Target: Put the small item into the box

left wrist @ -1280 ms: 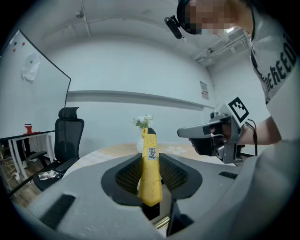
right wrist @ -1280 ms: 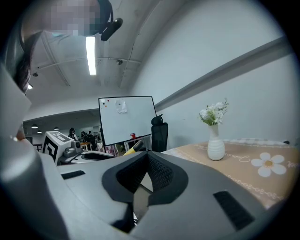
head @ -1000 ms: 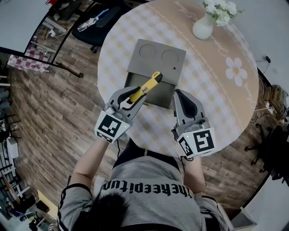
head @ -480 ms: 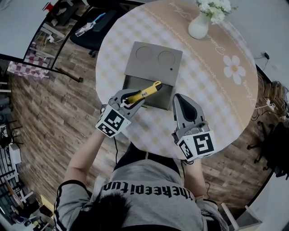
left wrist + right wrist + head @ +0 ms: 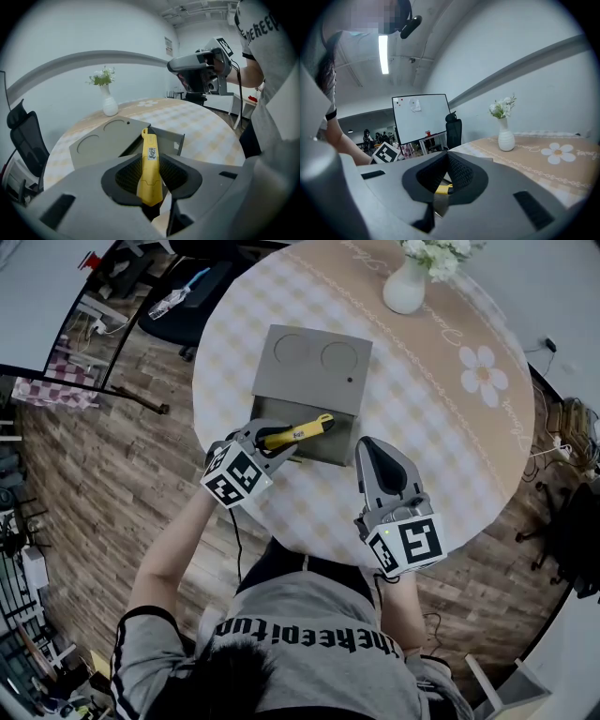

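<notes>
Head view: yellow tool (image 5: 300,431) clamped in left gripper (image 5: 267,439), free end pointed toward 3 o'clock over open near compartment of grey box (image 5: 314,362). Right gripper (image 5: 367,448) held at 5 o'clock of box, jaws closed, nothing held. Script along tabletop (image 5: 441,427) rim too small to be read.

Left gripper view: tool pinched between jaws, tip projected toward 12 o'clock above box. Lower end hidden by jaws. Label print unreadable.

Right gripper view: jaws met, empty. Only yellow sliver of tool seen beyond.
</notes>
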